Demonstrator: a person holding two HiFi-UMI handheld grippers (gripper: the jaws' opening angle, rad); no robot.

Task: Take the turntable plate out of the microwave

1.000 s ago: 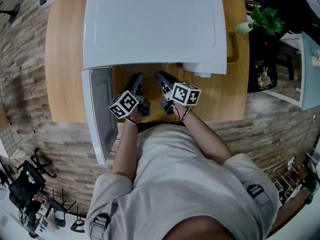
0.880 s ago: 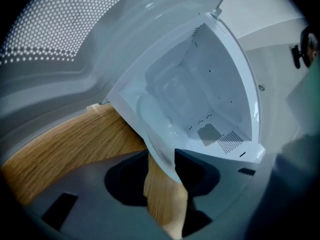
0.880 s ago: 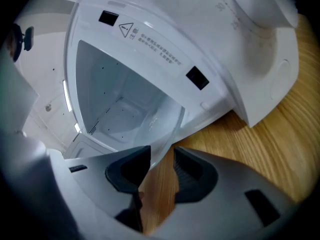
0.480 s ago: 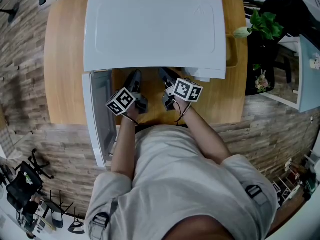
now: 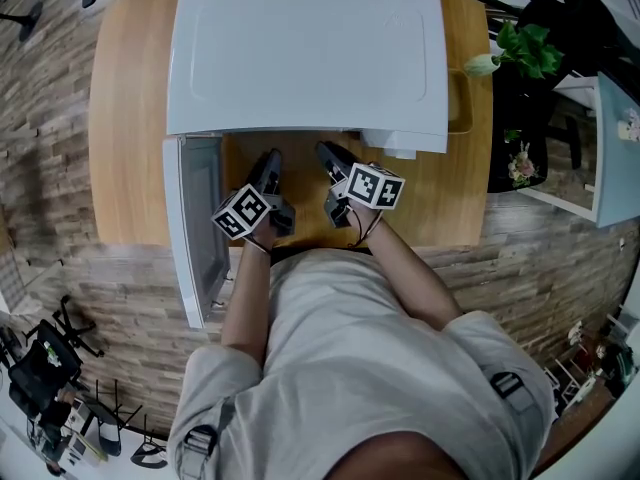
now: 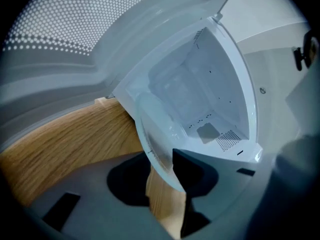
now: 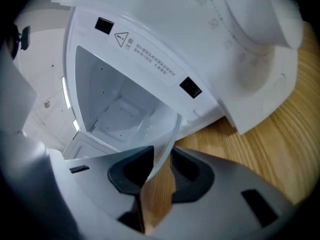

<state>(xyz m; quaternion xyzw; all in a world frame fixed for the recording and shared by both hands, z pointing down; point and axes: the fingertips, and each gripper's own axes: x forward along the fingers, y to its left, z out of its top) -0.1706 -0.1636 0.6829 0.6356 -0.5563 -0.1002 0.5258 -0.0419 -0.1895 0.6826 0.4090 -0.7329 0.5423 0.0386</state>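
Note:
The turntable plate (image 6: 156,140) is clear glass, held on edge between my two grippers in front of the open white microwave (image 5: 305,53). In the left gripper view my left gripper (image 6: 162,168) is shut on the plate's rim, with the empty cavity (image 6: 200,94) behind it. In the right gripper view my right gripper (image 7: 159,168) is shut on the opposite rim of the plate (image 7: 164,143), and its jaws have just closed a little further. In the head view the left gripper (image 5: 268,160) and the right gripper (image 5: 326,154) sit side by side at the cavity mouth; the glass barely shows there.
The microwave door (image 5: 195,230) hangs open to the left of my left arm. The microwave stands on a wooden table (image 5: 125,168) with a strip of bare wood in front of it. A potted plant (image 5: 527,40) is beyond the table's right edge.

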